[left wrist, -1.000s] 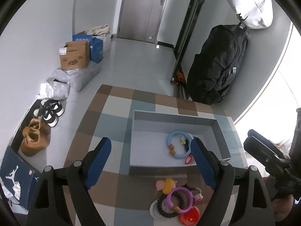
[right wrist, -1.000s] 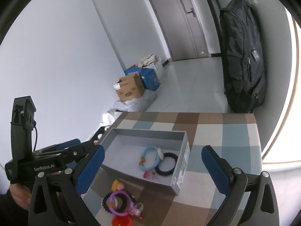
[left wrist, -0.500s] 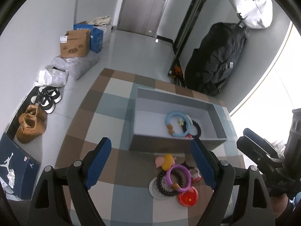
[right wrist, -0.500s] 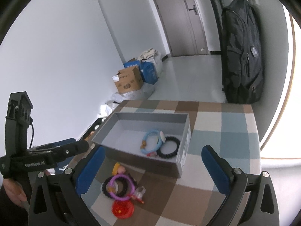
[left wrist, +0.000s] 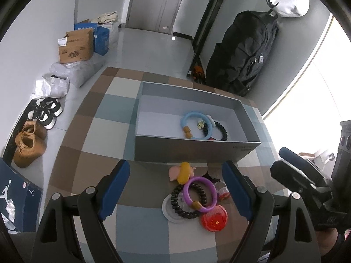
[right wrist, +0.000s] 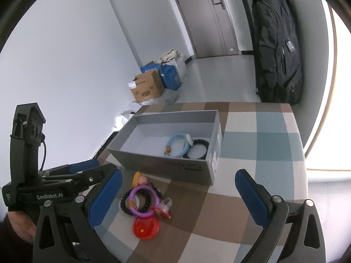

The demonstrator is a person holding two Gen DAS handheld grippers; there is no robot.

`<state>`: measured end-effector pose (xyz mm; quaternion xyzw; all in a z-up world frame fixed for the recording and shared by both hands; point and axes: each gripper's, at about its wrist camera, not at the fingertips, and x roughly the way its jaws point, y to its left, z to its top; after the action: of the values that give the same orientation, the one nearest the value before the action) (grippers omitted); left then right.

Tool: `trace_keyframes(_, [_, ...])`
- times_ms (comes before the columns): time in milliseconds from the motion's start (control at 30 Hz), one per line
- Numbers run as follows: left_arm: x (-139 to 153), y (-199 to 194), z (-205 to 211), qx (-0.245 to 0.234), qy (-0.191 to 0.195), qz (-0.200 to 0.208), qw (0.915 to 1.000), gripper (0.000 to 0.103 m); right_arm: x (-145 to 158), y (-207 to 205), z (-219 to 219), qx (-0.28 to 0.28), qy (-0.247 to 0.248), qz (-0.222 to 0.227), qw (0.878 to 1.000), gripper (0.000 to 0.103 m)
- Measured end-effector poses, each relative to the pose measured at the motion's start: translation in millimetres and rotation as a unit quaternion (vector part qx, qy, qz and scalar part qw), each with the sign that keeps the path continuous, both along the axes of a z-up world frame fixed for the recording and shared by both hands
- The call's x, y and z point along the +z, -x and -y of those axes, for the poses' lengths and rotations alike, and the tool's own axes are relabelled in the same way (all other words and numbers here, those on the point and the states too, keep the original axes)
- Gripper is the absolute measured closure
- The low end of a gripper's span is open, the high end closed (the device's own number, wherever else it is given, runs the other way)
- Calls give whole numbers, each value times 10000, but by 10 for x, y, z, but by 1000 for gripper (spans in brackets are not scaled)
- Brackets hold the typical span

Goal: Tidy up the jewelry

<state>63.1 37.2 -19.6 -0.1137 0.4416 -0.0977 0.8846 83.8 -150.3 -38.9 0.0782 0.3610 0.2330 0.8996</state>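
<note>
Jewelry pile (left wrist: 195,199) on table, left gripper (left wrist: 175,192) wide open, right gripper (right wrist: 178,194) wide open, both empty

Home entryway. Grey door (left wrist: 153,2) far ahead of grippers; tan suede boots (left wrist: 28,142) and black-white sneakers (left wrist: 47,111) on floor left; brown cardboard box (left wrist: 75,48); large black backpack (left wrist: 243,52) hanging ahead-right; checkered tablecloth (left wrist: 98,118) below.
</note>
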Motion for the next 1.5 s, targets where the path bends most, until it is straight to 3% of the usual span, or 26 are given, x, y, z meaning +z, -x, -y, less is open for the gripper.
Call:
trace_keyframes(633, [-229,-102,32,-45,69,-470,9989,21,-88,-8,-21,-9,53,-165,9998,0])
trace_keyframes(733, [-277,-147,51,-86,149,-583,9982,32,-98,-17,-4,-36,31,-196,9998,0])
trace_keyframes(833, [-317,-189,54,-75,259,-680,9973,35,-118,-31,11,-59,11,-246,9997,0])
trace_keyframes(933, [-352,-226,81,-133,348,-785,9962,48,-131,-41,25,-62,-6,-277,9996,0])
trace_keyframes(1100, [-394,-275,91,-109,402,-931,9948,57,-146,-49,31,-59,-17,-322,9995,0])
trace_keyframes(1200, [-417,-317,52,-81,609,-1045,9926,72,-158,-49,23,-43,-24,-351,9994,0])
trace_keyframes(1500, [-418,-316,-35,42,1048,-1211,9871,72,-200,-54,9,18,-75,-500,9987,0])
